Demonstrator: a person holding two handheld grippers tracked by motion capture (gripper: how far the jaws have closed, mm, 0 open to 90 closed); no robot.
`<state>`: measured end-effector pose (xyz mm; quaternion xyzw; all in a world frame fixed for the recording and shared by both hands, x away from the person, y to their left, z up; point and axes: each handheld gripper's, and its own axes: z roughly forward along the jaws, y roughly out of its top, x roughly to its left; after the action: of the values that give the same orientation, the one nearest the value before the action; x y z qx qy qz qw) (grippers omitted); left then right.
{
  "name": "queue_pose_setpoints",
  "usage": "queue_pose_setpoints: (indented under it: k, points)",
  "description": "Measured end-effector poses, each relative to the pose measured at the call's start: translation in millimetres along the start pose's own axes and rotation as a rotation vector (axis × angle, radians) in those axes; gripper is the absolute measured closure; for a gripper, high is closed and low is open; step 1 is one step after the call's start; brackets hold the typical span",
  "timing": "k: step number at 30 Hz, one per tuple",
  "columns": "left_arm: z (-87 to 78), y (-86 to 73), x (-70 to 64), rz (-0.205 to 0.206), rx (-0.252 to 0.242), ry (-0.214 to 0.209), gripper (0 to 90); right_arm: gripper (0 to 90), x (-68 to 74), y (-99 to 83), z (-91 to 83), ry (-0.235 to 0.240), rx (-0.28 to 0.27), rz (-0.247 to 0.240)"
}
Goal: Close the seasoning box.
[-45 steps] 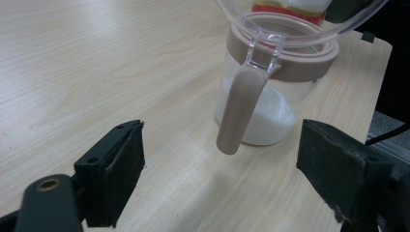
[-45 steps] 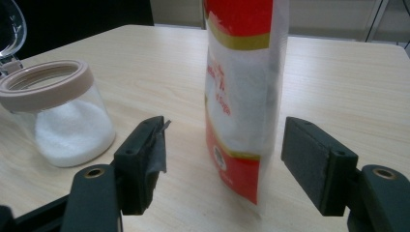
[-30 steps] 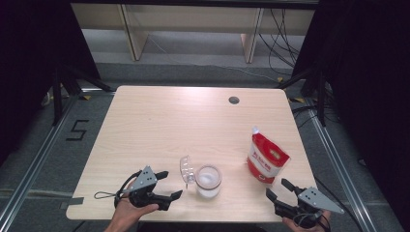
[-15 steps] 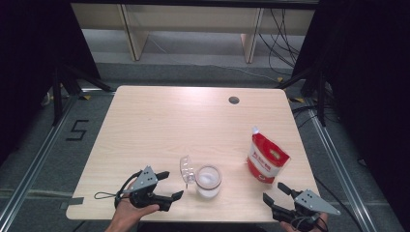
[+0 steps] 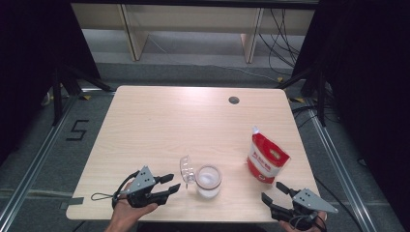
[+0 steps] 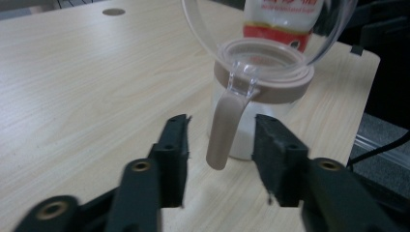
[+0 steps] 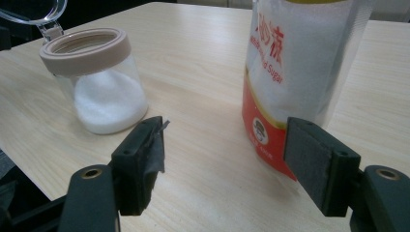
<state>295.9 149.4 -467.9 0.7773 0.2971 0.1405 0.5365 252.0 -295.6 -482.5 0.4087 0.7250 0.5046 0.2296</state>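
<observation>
- Left gripper (image 5: 170,185) sits at the near left of the table, jaws apart and holding nothing, aimed right at the jar (image 5: 208,181), which stands near the table's near edge, a little right of centre.
- Seen from the left gripper view, the jar's hanging latch tab (image 6: 223,131) lies straight ahead between the two jaws, its long axis upright; neither jaw touches it yet, as far as I can judge.
- Jar's clear lid (image 5: 186,167) is flipped open and stands up on the side facing the left gripper; white grains fill the lower part of the jar.
- Left gripper is plainly the nearer one to the jar, so a grasp on the tab or the collar would likely fall to it.
- Right gripper (image 5: 274,192) is at the near right corner, jaws wide and empty, with the sugar pouch (image 5: 266,158) just beyond it and well right of the jar.
- From the right gripper view the pouch (image 7: 295,72) stands upright between the jaw lines, closer to the right-hand jaw.
- Pouch is red and clear; it reads "Sugar" under large Chinese characters, and a small round emblem sits low on the red band.
</observation>
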Motion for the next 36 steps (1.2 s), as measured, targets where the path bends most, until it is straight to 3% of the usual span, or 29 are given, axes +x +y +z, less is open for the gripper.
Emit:
queue_pose_setpoints:
  k: [1, 3, 5, 8, 10, 13, 14, 15, 16, 21, 22, 23, 24, 26, 29, 32, 36]
  points:
    - [-0.9, 1.0, -0.6, -0.005, -0.002, 0.000, 68.9, 32.2, -0.5, -0.3, 1.3, 0.005, -0.004, -0.015]
    - [-0.4, 2.3, -1.6, -0.002, -0.008, 0.002, 76.1, 32.2, 1.2, -0.1, 1.3, 0.004, 0.009, 0.001]
    - [-0.6, 4.4, -2.9, 0.022, 0.004, 0.004, 81.5, 32.2, 0.6, -0.1, 2.0, -0.002, 0.006, -0.015]
    - [1.7, 6.9, -7.3, 0.020, -0.003, 0.003, 87.2, 32.4, 0.0, -0.5, 1.2, -0.010, 0.014, -0.016]
    - [3.7, 9.0, -9.4, 0.044, 0.002, -0.003, 89.1, 32.5, -0.2, -0.9, 1.9, -0.003, 0.016, -0.012]
    - [6.6, 12.3, -13.3, 0.056, 0.014, -0.004, 89.3, 32.5, -0.3, -0.8, 2.1, -0.009, 0.013, -0.024]
    - [7.4, 13.7, -13.2, 0.075, 0.013, -0.010, 89.3, 32.5, 1.2, -1.0, 2.1, -0.003, 0.019, -0.005]
    - [7.9, 13.9, -15.3, 0.055, 0.017, -0.007, 89.3, 32.5, 1.0, -0.9, 2.1, -0.003, 0.018, -0.008]
    - [8.8, 15.1, -14.0, 0.091, 0.015, -0.019, 89.3, 32.5, 0.9, -0.8, 2.2, -0.003, 0.017, -0.008]
    - [9.5, 16.2, -17.4, 0.070, 0.016, -0.009, 89.3, 32.5, 0.7, -1.0, 2.5, -0.008, 0.017, -0.018]
    - [9.7, 16.9, -18.3, 0.068, 0.014, -0.011, 89.3, 32.5, 2.3, -0.9, 1.4, -0.001, 0.035, 0.004]
    - [10.0, 18.1, -17.4, 0.098, 0.013, -0.018, 89.3, 32.5, 2.5, -0.9, 1.6, -0.002, 0.033, 0.005]
    - [10.6, 18.1, -19.6, 0.079, 0.013, -0.018, 89.3, 32.5, 2.5, -1.0, 1.6, -0.002, 0.034, 0.005]
    - [11.9, 19.6, -19.4, 0.110, 0.012, -0.019, 89.3, 32.5, 0.6, -0.8, 2.1, -0.002, 0.027, -0.020]
    - [13.8, 19.1, -20.9, 0.084, 0.012, -0.017, 89.3, 32.6, 1.1, -1.2, 2.7, -0.003, 0.020, -0.016]
    - [15.3, 19.6, -19.6, 0.104, 0.008, -0.027, 89.3, 32.6, 0.8, -1.0, 3.0, 0.002, 0.018, -0.020]
    - [16.2, 19.7, -21.4, 0.089, 0.009, -0.034, 89.2, 32.6, 3.0, -1.6, 2.4, -0.006, 0.027, 0.000]
